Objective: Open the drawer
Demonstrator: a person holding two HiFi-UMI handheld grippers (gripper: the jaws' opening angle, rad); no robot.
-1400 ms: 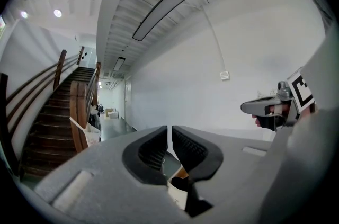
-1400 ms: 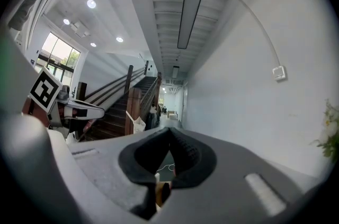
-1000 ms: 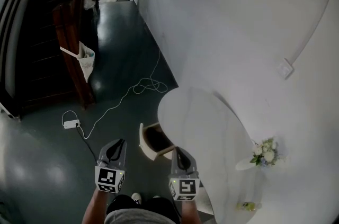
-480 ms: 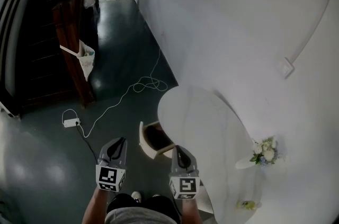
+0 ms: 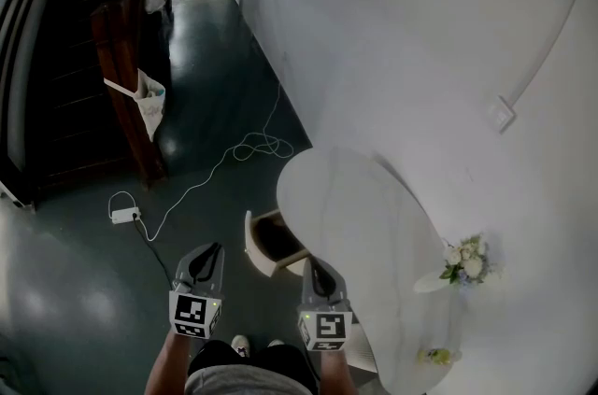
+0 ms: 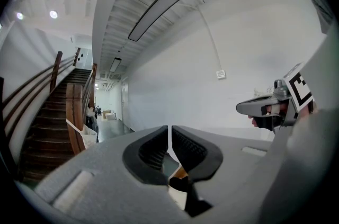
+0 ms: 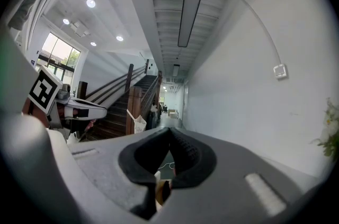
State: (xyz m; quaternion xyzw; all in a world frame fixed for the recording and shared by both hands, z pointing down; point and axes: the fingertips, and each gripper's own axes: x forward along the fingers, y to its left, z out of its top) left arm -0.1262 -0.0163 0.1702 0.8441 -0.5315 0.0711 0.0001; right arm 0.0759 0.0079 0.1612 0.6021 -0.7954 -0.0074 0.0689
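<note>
**Drawer stands open, both grippers shut and empty**

My left gripper and right gripper are level, each with its jaws pressed together on nothing. The drawer sits just ahead, between them, pulled out of the white cabinet with its dark inside showing. The opening looks done, though this steep angle hides how far it slid. Pulling further would need spread jaws on its front.

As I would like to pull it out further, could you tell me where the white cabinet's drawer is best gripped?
Probably the top rim of the front panel of the drawer. The drawer stands out of the white cabinet with its top open, so jaws can straddle that thin edge from above. No handle can be made out. The left gripper and right gripper are shut.
</note>
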